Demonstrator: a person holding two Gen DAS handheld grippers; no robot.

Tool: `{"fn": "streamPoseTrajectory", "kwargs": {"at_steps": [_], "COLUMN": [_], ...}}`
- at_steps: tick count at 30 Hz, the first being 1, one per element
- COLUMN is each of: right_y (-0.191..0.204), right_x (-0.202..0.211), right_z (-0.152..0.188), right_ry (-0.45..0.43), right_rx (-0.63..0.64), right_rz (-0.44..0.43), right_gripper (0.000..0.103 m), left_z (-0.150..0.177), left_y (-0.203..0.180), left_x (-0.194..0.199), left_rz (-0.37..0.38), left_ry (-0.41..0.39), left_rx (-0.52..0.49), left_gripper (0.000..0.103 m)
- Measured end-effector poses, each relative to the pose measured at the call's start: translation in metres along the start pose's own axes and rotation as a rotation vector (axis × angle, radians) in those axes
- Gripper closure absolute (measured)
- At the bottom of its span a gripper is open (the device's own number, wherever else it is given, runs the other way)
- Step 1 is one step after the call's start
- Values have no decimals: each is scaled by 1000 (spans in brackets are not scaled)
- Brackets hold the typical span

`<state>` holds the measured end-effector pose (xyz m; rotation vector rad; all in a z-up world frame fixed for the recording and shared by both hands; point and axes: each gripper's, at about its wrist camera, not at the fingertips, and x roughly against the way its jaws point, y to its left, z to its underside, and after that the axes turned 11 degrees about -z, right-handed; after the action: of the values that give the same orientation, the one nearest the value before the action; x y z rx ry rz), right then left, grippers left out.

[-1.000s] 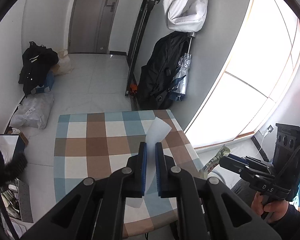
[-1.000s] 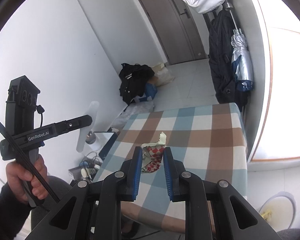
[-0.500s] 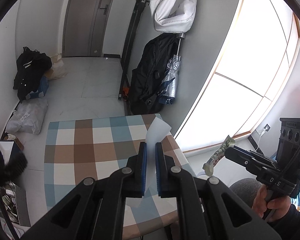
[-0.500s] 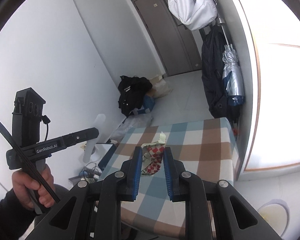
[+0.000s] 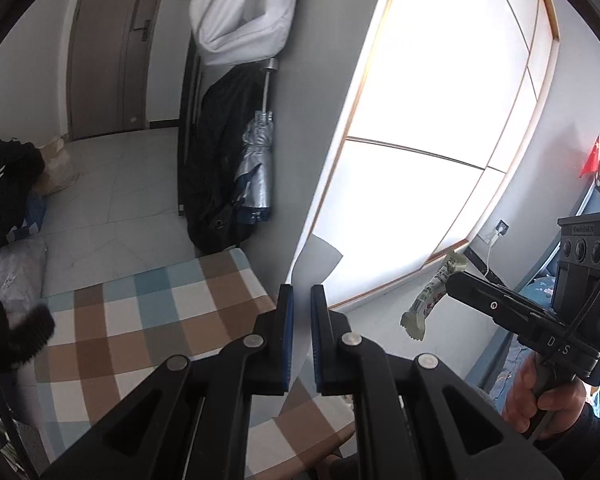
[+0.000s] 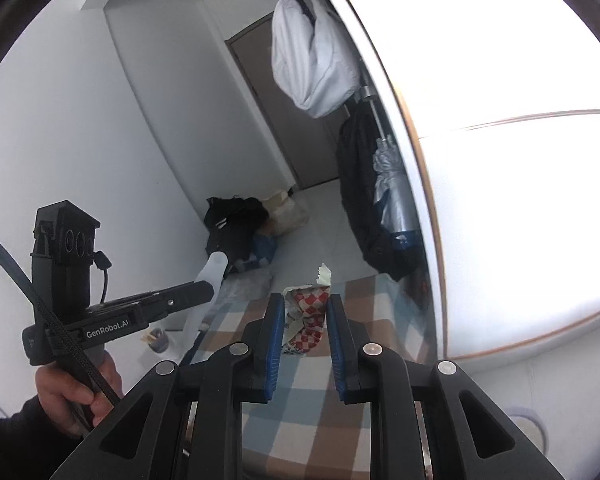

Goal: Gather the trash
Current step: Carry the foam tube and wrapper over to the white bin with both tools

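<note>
My left gripper [image 5: 301, 300] is shut on a thin white translucent plastic sheet [image 5: 314, 258] and holds it in the air above the right edge of the checked table [image 5: 140, 320]. The sheet also shows in the right wrist view [image 6: 210, 276], sticking out of the left gripper [image 6: 204, 290]. My right gripper [image 6: 302, 312] is shut on a red-and-white checked snack wrapper [image 6: 310, 312]. In the left wrist view the wrapper [image 5: 432, 296] hangs from the right gripper [image 5: 452, 280], off the table's right side.
A blue, brown and white checked cloth covers the table [image 6: 300, 400]. Black bags, a silver umbrella [image 5: 256, 172] and a white coat [image 5: 244, 8] hang by the wall behind. A bright window [image 5: 428, 120] is on the right. A round white bin [image 6: 528, 432] stands on the floor.
Both grippers have risen and swung right with their loads. The table has slid down and left in both views, and the window fills more of each.
</note>
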<state>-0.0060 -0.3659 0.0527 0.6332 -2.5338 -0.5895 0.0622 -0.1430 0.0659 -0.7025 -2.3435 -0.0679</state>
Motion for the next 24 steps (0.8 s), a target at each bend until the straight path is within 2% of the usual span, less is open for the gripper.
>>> {"fn": "streamPoseTrajectory", "kwargs": {"at_steps": [6,13,19,24], "right_y": [-37,-97,-159,-210], "right_x": [41,90,121,126], "right_z": [-6,10,44,81], "right_ry": [-35,-60,-33,12], "right_rx": [-32,-139,-244,-367], "right_rz": [102,241,373,424], "right_gripper": [83,83,83,83], "left_z": [-13,-3,18,36], "left_y": [-53,-120,-169,-197], "left_x": [-30,-81,-132,-176], "left_rz": [107,227,319,374], "left_ry": [33,122,250,380], "left_rx": [-63,-174,-251,-275], "left_gripper": [98,98,98,98]}}
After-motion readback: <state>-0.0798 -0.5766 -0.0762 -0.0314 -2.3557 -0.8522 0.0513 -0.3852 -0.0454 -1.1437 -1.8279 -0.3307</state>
